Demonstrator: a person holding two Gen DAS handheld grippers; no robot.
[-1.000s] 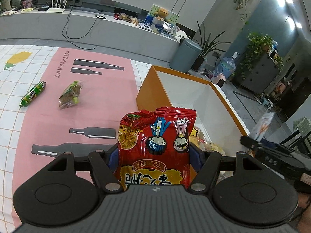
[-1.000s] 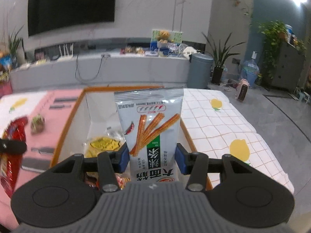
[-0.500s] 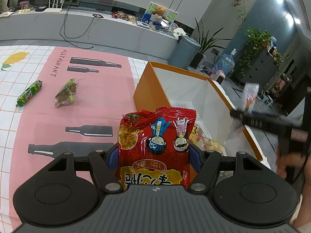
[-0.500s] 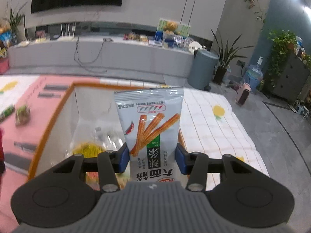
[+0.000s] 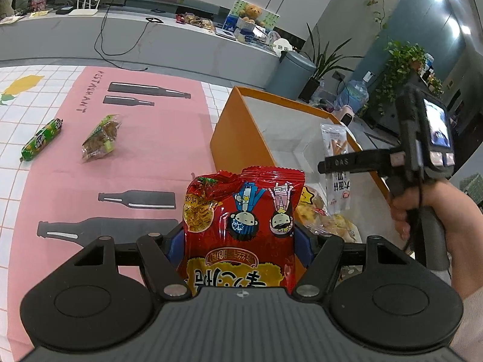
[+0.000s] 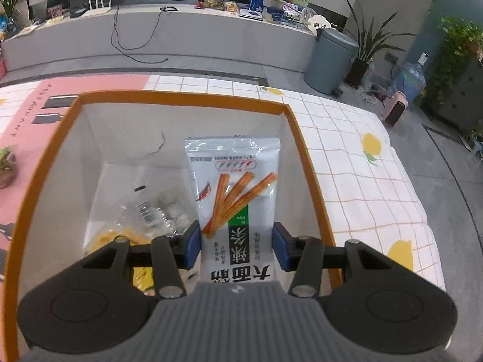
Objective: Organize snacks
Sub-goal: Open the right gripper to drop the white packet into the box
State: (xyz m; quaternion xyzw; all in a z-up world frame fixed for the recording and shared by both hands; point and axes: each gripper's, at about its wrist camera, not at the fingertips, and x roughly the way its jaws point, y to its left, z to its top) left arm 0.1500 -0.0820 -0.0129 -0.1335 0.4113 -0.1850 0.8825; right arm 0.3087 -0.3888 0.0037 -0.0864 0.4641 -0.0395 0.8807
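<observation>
Far left on the table (image 5: pixel 90 187), on the pink mat (image 5: pixel 145 150): a green sausage snack (image 5: pixel 41 139), and just beside it to the right a clear pack w/ green label (image 5: pixel 101 141). Both lie flat, apart from each other.

Center: left gripper (image 5: pixel 240 241), jaws clamped on a red noodle bag (image 5: pixel 241 226), bag upright, at the near left corner of the orange box (image 6: pixel 45 163).

Box has white inner walls; inside at the bottom are a yellow snack bag (image 5: pixel 320 217) and a clear pack w/ barcode (image 6: pixel 151 208).

Right: right gripper (image 6: pixel 236 242), jaws clamped on a white spicy-stick bag (image 6: pixel 234 187), held upright over the box's right side, near the right wall. In the left wrist view the person's right hand (image 5: pixel 431 211) grips that tool's handle.
</observation>
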